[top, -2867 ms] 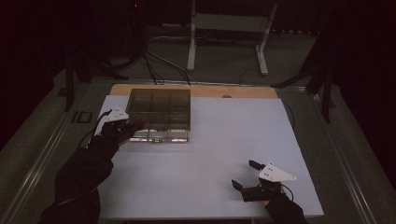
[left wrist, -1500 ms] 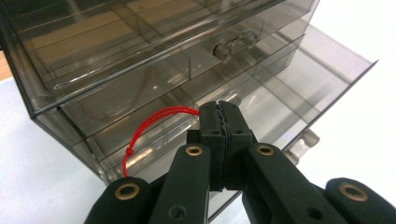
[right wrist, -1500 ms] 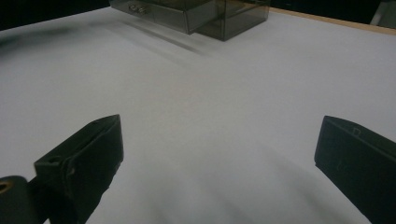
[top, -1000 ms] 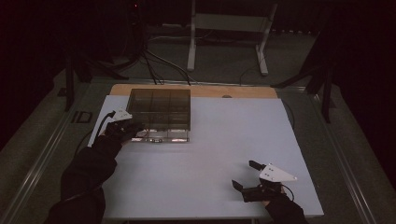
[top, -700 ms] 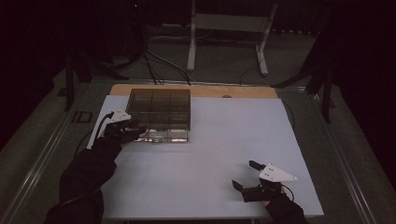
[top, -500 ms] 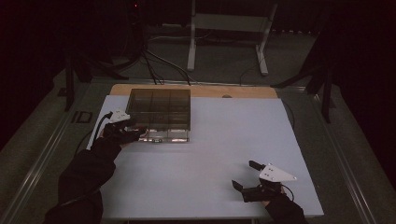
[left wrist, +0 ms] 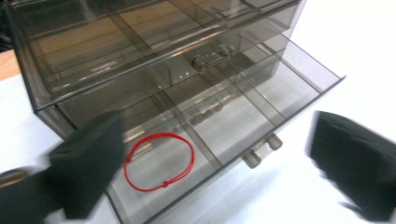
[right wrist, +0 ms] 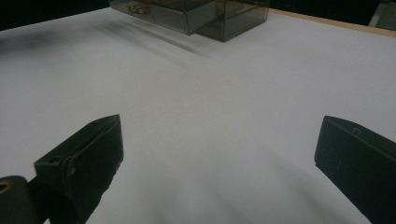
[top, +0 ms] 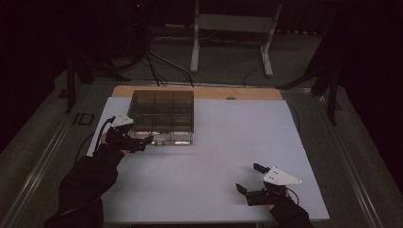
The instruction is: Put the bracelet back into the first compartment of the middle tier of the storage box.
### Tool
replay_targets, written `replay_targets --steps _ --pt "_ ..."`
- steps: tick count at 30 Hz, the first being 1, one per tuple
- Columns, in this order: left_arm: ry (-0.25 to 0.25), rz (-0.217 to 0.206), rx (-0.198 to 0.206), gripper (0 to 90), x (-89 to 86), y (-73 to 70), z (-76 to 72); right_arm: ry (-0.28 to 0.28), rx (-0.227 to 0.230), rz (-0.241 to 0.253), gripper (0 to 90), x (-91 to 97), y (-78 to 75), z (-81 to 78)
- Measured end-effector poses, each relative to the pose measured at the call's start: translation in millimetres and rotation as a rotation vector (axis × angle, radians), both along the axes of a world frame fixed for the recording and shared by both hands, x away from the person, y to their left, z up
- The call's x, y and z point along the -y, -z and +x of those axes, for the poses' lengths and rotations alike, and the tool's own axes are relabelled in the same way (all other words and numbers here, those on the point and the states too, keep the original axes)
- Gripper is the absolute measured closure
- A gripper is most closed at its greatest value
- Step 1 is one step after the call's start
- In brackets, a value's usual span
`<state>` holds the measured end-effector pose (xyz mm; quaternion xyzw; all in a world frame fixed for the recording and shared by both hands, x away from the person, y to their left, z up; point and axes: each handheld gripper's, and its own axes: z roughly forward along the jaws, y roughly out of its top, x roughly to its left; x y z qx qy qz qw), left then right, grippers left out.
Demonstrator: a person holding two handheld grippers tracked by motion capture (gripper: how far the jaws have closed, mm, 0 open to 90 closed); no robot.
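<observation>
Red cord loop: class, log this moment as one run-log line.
red cord loop lying in open bottom drawer | left gripper jaws just opened, empty | right gripper open, idle

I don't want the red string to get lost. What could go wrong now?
The thin red string loop lies loose in the pulled-out bottom drawer of the smoky clear plastic box. The open left gripper, whose jaws just spread, could bump that light box. Shutting the drawer fast might pinch the string.

White table (top: 214,156) with a wood strip (top: 237,93) along its far edge. Smoked clear drawer box (top: 161,111) sits directly on it, far left, bottom drawer (left wrist: 224,135) pulled out
</observation>
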<state>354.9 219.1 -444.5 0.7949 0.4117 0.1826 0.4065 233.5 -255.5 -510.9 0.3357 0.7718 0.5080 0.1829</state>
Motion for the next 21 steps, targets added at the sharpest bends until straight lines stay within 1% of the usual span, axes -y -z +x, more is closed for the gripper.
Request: replay_targets --steps 4,7,10,12,14,18,19,21 --pt "0.009 0.005 -0.002 3.2 2.6 -2.0 -3.1 -0.001 0.002 0.004 1.2 -1.3 -0.4 0.5" --pt "0.01 0.002 0.01 3.2 3.9 -3.5 -6.4 -0.003 0.002 0.004 1.3 -1.8 -0.6 0.8" --pt "0.016 -0.008 0.013 3.2 4.5 -5.9 -9.4 -0.001 0.004 0.005 1.2 -2.1 -1.3 0.8" --pt "0.014 -0.002 0.018 3.2 5.9 -7.7 -12.0 -0.003 0.002 0.004 1.3 -2.5 -1.0 1.0" --pt "0.013 -0.007 0.023 3.2 7.5 -9.0 -14.3 -0.004 0.001 0.002 1.3 -3.0 -0.9 1.2" --pt "0.028 0.0 0.021 3.2 13.1 -7.9 -18.4 -0.005 0.003 0.002 1.2 -3.8 -1.3 1.7" --pt "0.022 0.007 0.024 3.2 15.3 -6.6 -19.9 -0.004 0.002 0.003 1.3 -3.8 -1.3 1.7" --pt "0.011 0.002 0.026 3.2 17.6 -4.7 -21.4 -0.002 -0.001 0.005 1.3 -3.5 -0.8 1.9"
